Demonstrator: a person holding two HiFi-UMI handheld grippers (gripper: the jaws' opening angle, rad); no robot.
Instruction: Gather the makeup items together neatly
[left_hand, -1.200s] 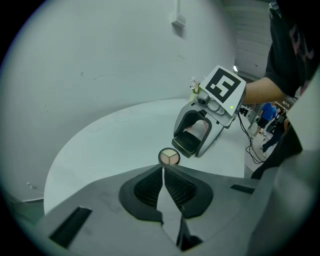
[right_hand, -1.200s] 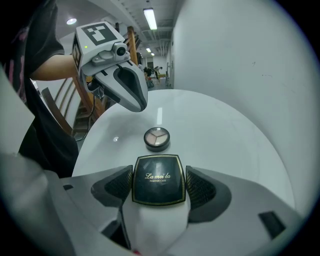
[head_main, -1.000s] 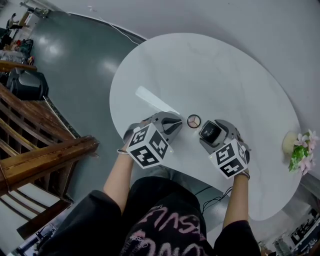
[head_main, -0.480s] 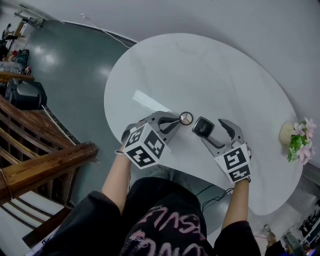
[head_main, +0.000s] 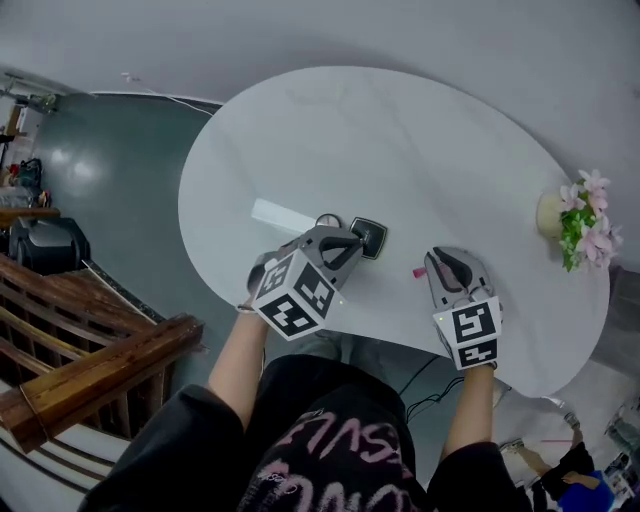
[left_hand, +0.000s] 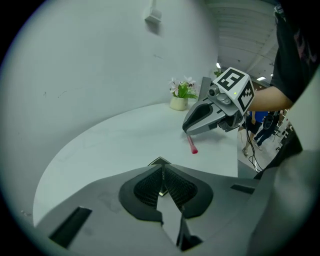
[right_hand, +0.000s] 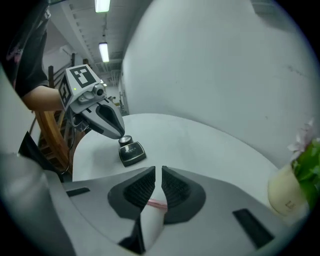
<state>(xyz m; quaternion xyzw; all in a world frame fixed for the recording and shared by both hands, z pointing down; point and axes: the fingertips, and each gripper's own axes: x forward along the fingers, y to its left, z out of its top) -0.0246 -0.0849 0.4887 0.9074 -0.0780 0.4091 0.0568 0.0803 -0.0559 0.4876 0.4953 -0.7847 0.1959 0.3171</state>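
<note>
Black square compact (head_main: 368, 236) now parked beside the small round pot (right_hand: 125, 140); right gripper (head_main: 432, 262) jaws have just closed on a slim pink stick (left_hand: 192, 145), likely next to join them. Left gripper (head_main: 352, 243) pinched together, empty.

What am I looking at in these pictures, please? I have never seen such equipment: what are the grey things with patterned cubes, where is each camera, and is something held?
A person, not a machine, holds hand-operated tongs in each hand; the patterned cubes belong to them. One picture comes from a camera on the person's head, looking down at a white table. The other two come from cameras riding on the tongs, each looking along its own jaws. The left tongs are shut and empty, their tips by a dark square compact and a small round case lying side by side. The right tongs have just been closing on a thin pink stick and now grip it. A pot of flowers stands near the table's right edge.
</note>
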